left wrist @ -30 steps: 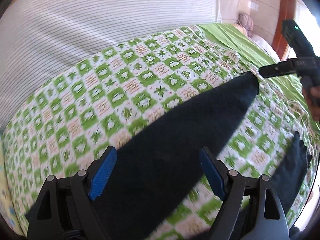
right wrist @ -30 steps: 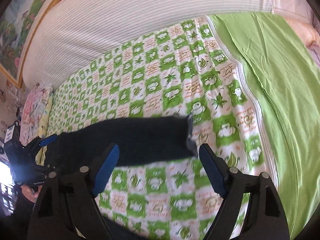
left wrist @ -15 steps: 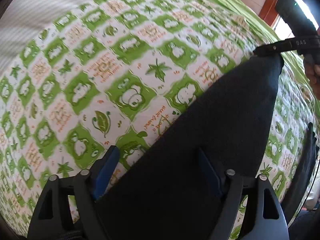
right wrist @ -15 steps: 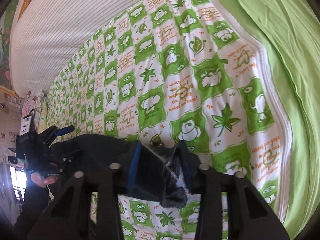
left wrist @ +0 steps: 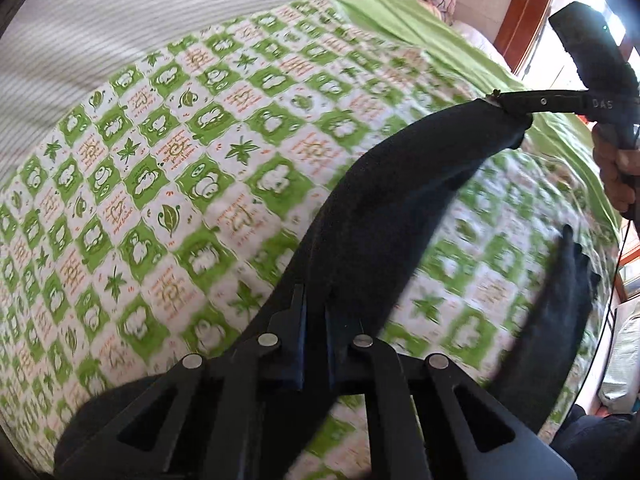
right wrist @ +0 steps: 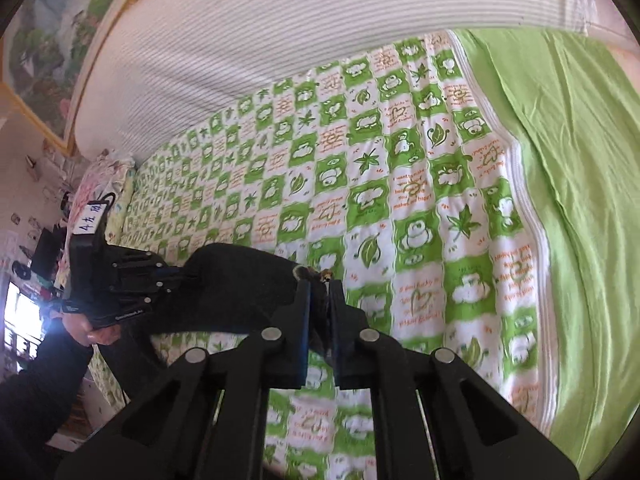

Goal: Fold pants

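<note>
Over the quilt [right wrist: 420, 200], both tongs, left [left wrist: 314, 300], right [right wrist: 319, 292], just clamped on dark pants [left wrist: 400, 208].

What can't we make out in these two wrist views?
- Left wrist view: second leg of the dark navy fabric pants at right is motion-blurred; its lower end is cut off by the lens edge.
- Right wrist view: the waist end is hidden behind the left gripper.
- Both views: the fabric pinched inside the closed jaws is hidden.

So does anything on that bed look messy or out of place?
Nothing looks wrong. The dark pants hang between the left gripper and the right gripper, whose jaws have just closed on them; one loose end trails.
</note>
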A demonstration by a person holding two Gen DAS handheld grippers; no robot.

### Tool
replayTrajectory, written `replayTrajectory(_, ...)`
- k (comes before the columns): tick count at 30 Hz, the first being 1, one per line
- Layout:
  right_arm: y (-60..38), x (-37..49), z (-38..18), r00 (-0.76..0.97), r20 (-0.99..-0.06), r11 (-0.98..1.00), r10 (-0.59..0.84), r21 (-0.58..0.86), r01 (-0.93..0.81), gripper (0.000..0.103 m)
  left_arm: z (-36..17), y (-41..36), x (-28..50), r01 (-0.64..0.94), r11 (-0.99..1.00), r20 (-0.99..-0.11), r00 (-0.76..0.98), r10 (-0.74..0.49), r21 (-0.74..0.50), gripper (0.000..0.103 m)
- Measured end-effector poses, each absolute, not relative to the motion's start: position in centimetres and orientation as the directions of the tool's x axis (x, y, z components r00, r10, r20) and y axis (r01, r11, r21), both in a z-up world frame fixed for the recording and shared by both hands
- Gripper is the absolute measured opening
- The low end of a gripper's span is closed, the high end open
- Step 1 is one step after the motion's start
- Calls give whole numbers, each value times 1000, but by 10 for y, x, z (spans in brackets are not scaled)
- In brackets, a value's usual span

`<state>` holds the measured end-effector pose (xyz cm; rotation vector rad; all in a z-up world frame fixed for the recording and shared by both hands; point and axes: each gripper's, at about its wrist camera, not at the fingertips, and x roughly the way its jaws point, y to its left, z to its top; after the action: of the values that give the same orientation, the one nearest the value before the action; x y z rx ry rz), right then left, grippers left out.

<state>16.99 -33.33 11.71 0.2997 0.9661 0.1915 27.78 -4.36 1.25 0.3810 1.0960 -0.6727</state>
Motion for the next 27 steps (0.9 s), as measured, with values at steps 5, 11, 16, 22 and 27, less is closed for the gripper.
replayTrajectory(5, -329, 125, 119, 586, -751, 944, 304, 321, -77, 9, 34, -34, 224, 665, 744, -887, 302, -348, -65, 5)
replayTrajectory(11, -332, 76, 111, 603, -732, 938, 317, 336, -85, 9, 40, -38, 169, 670, 737, -871, 311, -380, -82, 5)
replayTrajectory(16, -331, 40, 102, 607, -733, 941, 308, 330, -80, 9, 42, -47, 127, 681, 727, -860, 313, -403, -93, 5)
replayTrajectory(22, -328, -1, 101, 641, -705, 943, 303, 317, -98, 9, 38, -44, 90, 668, 736, -859, 308, -410, -112, 5)
replayTrajectory(27, -322, -25, 96, 650, -699, 948, 297, 297, -113, 9, 40, -42, 68, 664, 741, -851, 327, -410, -102, 5)
